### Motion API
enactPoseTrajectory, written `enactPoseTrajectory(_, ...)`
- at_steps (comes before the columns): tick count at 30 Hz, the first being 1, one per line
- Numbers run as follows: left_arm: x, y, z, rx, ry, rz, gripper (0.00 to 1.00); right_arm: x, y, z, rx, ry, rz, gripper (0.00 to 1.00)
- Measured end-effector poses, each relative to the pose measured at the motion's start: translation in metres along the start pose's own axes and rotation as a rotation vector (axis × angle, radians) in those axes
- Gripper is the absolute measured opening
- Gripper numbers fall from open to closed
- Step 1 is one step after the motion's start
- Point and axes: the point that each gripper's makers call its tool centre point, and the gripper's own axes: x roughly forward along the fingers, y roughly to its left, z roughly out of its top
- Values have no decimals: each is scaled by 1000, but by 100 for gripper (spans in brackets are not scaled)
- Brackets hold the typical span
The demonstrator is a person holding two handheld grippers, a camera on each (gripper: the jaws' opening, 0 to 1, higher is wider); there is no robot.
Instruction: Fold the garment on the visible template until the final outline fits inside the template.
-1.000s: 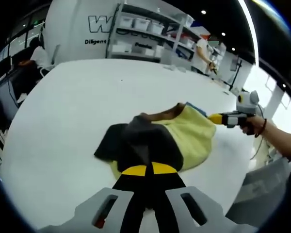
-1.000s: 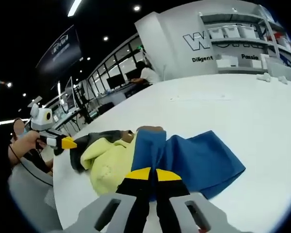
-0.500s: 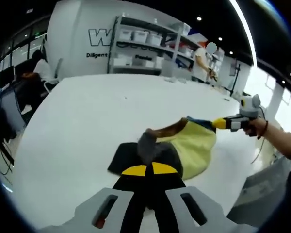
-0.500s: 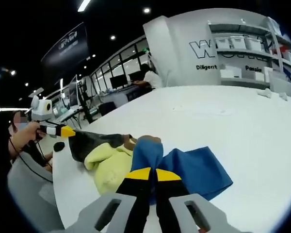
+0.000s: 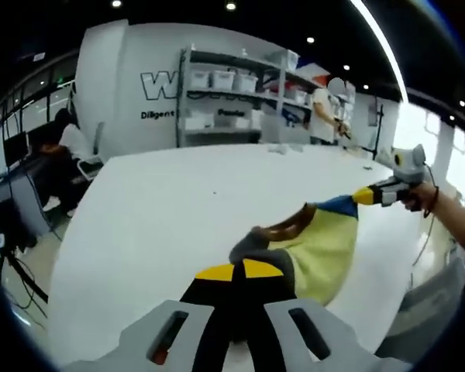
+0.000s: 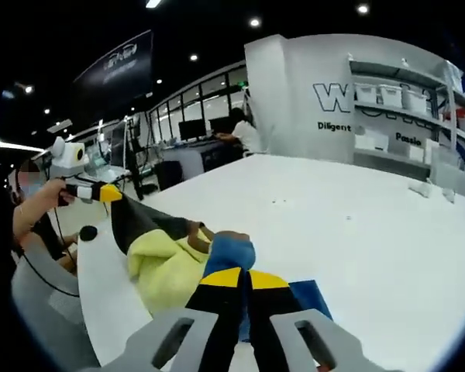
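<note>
Grey back wall [image 5: 132,85], left gripper view: large white letter "W", the rest cut off by a shelf rack [image 5: 232,93]; below it small white "Diligent", then a further word behind the rack, possibly "Passion".

Same wall [image 6: 310,93], right gripper view: "W" with a partial second letter; beneath, "Diligent" and "Pass…".

Dark hanging banner [image 6: 112,66]: white logo, unreadable.

The left gripper [image 5: 238,273] is rising from the bottom centre of its own view, jaws pressed together on cloth. The right gripper [image 6: 241,280] is doing likewise in its view, its holding hand [image 5: 425,194] showing at the right edge.
</note>
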Motion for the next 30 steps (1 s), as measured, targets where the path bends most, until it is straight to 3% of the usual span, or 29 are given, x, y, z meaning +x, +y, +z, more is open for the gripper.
enactPoseTrajectory(7,12,27,31,-16,-59,34,1,17,-18,31,-5,-4,-39,0)
enactPoseTrajectory(15,34,55,46,-27,-71,88,1,47,-40,60,48,-25,-67,0)
enactPoseTrajectory(22,58,93,35,-41,-1,168,1,75,-58,61,80,7,-95,0)
enactPoseTrajectory(25,73,109,23,-61,43,194,1,90,-68,52,91,36,-116,0)
enactPoseTrajectory(29,96,123,10,-3,84,213,1,107,-81,36,93,94,-153,0)
enactPoseTrajectory(30,102,128,0,-12,124,228,1,110,-83,33,100,100,-160,0)
